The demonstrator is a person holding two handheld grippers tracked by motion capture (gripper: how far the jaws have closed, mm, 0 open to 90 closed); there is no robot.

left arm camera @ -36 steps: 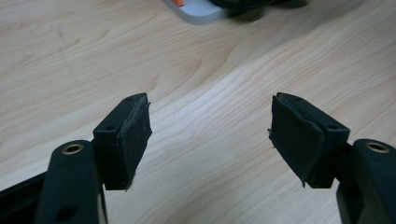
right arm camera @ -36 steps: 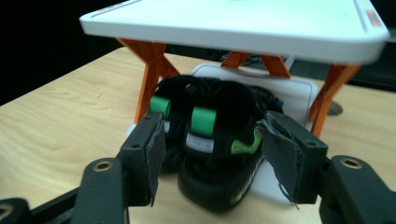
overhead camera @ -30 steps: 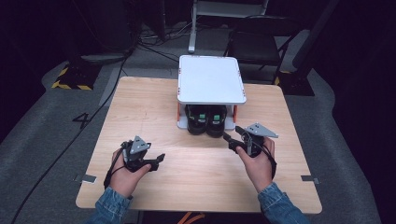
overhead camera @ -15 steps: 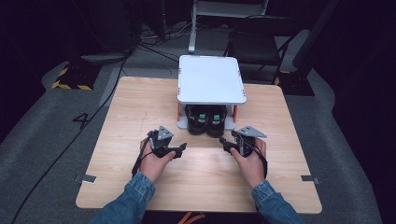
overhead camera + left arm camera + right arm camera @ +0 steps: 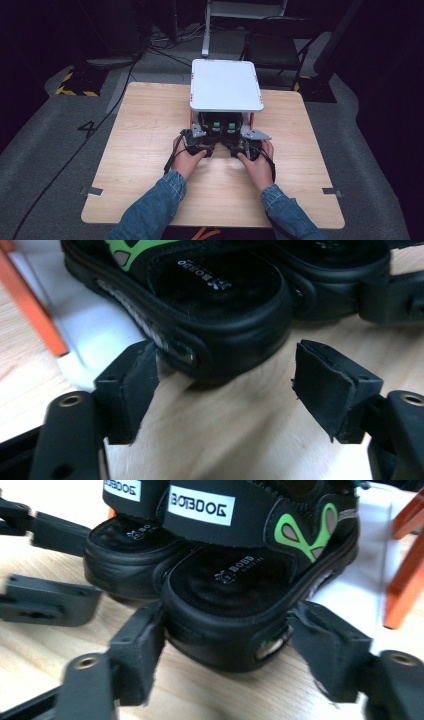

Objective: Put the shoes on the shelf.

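A pair of black sandals with green trim stands under a small white shelf, heels toward me: the left sandal and the right sandal. My left gripper is open, its pads just short of the left sandal's heel, the left pad close beside it. My right gripper straddles the right sandal's heel. Its jaws have just been opening and stand at either side of the heel without pressing on it.
The shelf rests on orange legs and a white base on the wooden table. The shelf top overhangs the sandals' front parts. Both grippers sit close together; the left gripper's jaws lie beside the right gripper.
Both hands have moved forward and inward, from the open table to the sandals' heels under the shelf. The left hand travelled farther, coming in from the left.
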